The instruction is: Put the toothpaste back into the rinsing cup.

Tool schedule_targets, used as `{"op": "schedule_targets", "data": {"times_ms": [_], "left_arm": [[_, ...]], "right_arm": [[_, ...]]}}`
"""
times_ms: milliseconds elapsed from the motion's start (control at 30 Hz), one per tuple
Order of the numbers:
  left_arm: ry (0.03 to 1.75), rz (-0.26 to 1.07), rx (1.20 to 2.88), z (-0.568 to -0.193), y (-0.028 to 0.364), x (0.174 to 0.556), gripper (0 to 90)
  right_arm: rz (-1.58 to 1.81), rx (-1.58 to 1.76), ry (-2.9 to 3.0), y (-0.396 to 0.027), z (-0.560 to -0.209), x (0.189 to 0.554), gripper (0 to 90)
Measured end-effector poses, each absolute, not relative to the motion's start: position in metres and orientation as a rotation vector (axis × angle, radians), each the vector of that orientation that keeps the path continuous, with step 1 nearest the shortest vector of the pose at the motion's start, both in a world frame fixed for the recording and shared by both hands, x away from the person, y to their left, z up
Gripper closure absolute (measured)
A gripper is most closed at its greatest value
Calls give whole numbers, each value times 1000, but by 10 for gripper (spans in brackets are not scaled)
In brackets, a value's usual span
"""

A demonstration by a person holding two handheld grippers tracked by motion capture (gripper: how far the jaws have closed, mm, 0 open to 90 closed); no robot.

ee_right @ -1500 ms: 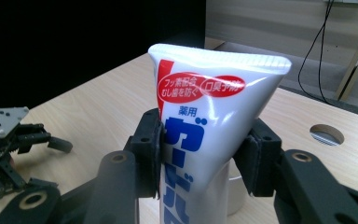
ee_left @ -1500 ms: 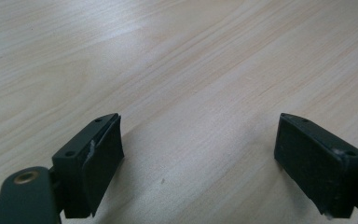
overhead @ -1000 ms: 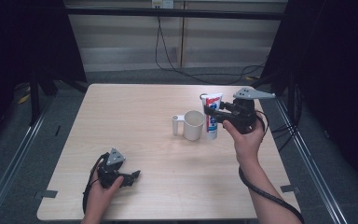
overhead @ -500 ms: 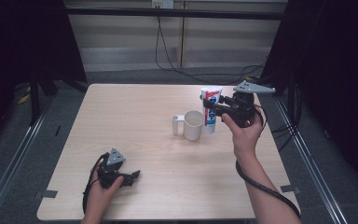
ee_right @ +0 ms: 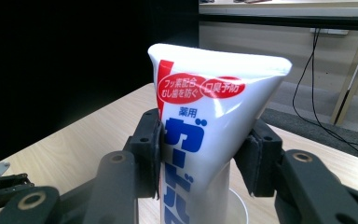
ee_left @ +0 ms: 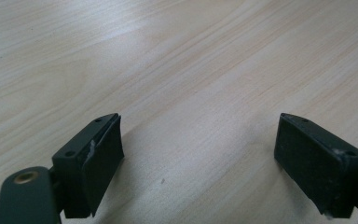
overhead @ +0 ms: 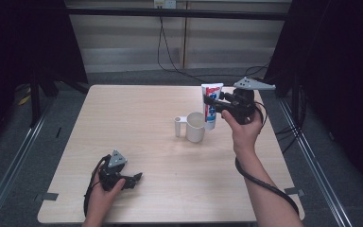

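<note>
Tube: a white toothpaste tube with blue and red print stands upright, crimped end up, cap end down over the mug's mouth (whether it touches the mug I cannot tell).
Right tongs: the right gripper, held in the right hand, has its jaws pressed in on the tube from both sides, pinching its middle.
Mug: a white mug sits on the table, right of centre, handle pointing left, directly under the tube.
Left tongs: the left gripper lies low at the near left of the table in the left hand, jaws spread wide over bare wood, gripping nothing.
Gap: the two grippers are well apart (the mug sits between them, nearer the right one).
</note>
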State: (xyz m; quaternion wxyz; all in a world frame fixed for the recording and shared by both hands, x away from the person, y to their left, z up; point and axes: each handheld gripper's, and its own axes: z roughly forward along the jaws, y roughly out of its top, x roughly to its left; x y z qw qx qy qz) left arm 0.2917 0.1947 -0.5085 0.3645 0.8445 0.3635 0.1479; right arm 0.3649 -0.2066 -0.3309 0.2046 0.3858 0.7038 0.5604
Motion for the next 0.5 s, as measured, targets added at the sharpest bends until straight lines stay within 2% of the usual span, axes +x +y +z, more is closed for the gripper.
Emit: {"op": "schedule_targets", "data": {"times_ms": [500], "left_arm": [[934,378,2174,-508,195,292,150]], "right_arm": [[1553,1064,1954,-200,-327,379,554]]}}
